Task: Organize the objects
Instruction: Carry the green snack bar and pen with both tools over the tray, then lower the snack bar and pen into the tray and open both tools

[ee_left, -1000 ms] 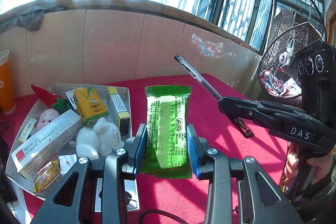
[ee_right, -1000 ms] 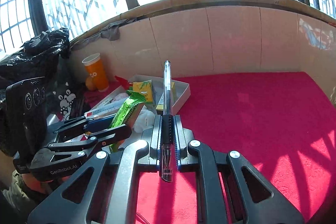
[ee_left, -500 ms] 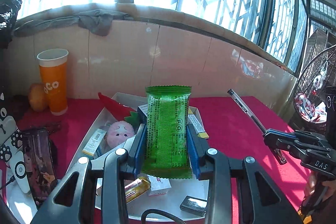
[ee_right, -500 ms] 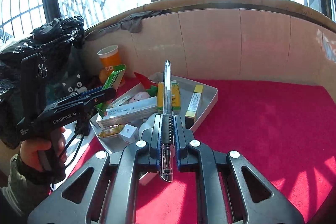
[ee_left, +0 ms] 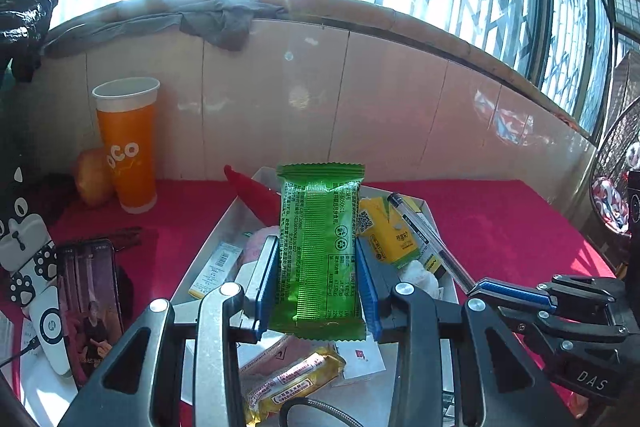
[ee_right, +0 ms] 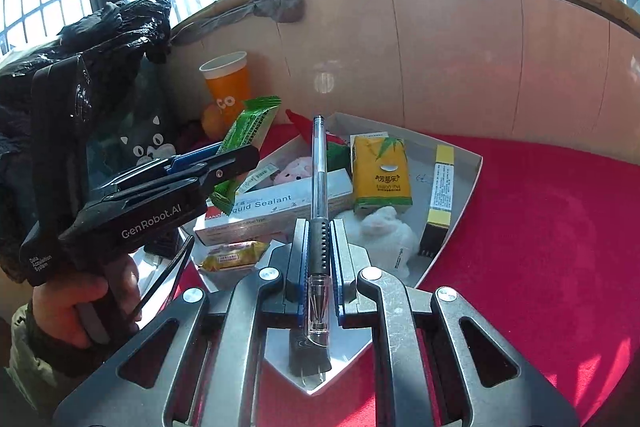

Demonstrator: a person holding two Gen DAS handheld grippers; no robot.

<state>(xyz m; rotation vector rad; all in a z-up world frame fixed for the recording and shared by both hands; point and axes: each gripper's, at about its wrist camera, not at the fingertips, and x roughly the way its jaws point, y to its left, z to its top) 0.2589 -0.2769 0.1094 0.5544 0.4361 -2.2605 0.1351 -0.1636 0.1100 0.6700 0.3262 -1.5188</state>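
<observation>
My left gripper (ee_left: 316,263) is shut on a green snack packet (ee_left: 320,251) and holds it upright above the grey tray (ee_left: 208,247). The packet also shows in the right wrist view (ee_right: 244,143), in the left gripper (ee_right: 224,155). My right gripper (ee_right: 318,227) is shut on a clear pen (ee_right: 319,163), pointing forward over the tray (ee_right: 464,195). The pen (ee_left: 424,235) and right gripper (ee_left: 504,295) show at the right of the left wrist view.
The tray holds a yellow drink carton (ee_right: 380,175), a sealant box (ee_right: 272,207), a white plush (ee_right: 384,231), a pink plush (ee_right: 292,171) and small packets. An orange cup (ee_left: 128,143) and a phone (ee_left: 90,303) stand left on the red cloth (ee_right: 540,227).
Both grippers have moved left and over the tray with their loads. The pen now reaches over the tray's contents.
</observation>
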